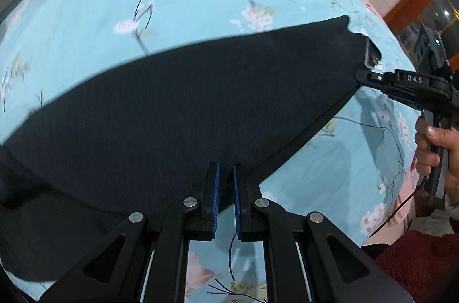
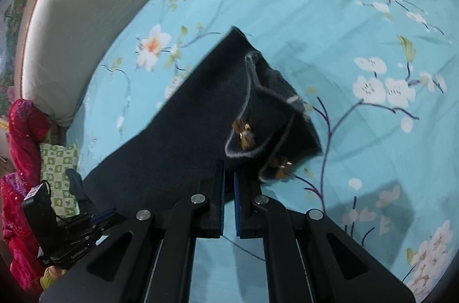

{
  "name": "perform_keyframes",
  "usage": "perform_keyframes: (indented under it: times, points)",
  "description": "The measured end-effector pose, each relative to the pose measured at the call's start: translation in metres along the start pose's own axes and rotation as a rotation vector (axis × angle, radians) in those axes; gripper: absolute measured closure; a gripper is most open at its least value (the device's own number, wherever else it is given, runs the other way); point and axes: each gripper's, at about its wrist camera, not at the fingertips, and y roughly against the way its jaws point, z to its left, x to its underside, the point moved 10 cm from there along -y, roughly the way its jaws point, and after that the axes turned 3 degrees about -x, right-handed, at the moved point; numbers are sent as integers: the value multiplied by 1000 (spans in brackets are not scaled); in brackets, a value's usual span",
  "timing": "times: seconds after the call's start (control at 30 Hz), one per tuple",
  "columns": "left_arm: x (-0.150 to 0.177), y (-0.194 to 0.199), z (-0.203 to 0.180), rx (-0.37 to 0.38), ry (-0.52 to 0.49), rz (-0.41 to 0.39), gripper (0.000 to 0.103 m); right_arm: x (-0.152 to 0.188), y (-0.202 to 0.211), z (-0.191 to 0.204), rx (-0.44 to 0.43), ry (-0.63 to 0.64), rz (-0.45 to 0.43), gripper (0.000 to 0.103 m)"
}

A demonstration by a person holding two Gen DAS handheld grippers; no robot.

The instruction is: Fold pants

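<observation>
Left wrist: left claw (image 1: 226, 188) and right claw (image 1: 362, 77) both clamping dark pants (image 1: 178, 113) edge, lifting it taut over the bed (image 1: 86, 1) for folding

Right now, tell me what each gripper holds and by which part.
Both pinch the dark navy fabric pants: left gripper on the near edge, right gripper near the waist end with gold-tipped drawstrings.

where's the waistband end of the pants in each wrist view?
Left wrist: waistband end at the right edge, far end of the dark pants, above the right gripper.
Right wrist: centre, just beyond the fingers.
Shared landmark: blue floral sheet.
</observation>
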Motion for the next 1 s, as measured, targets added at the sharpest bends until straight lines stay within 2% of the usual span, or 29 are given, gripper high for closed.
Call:
perform_keyframes:
  times: [0.1,0.27,0.4,0.53,0.6,0.73,0.9,1.0]
  points:
    - [7,0,5,-12,35,6,86,5,-1,-7,53,5,20,93]
    - [12,19,26,-23,164,-36,63,3,15,-7,83,36,-4,93]
    - [19,37,54,-37,310,-58,54,6,29,9,58,96,-35,92]
    - [22,51,84,-69,422,-76,44,16,26,40,11,195,-18,82]
    - [22,60,101,-95,476,-90,43,21,19,59,-19,249,3,78]
    - [19,73,132,-156,556,-97,34,39,-1,108,-82,399,55,73]
    - [11,80,172,-236,662,-68,32,71,-32,166,-156,582,149,69]
    - [3,80,197,-287,718,-40,31,96,-47,191,-168,716,200,65]
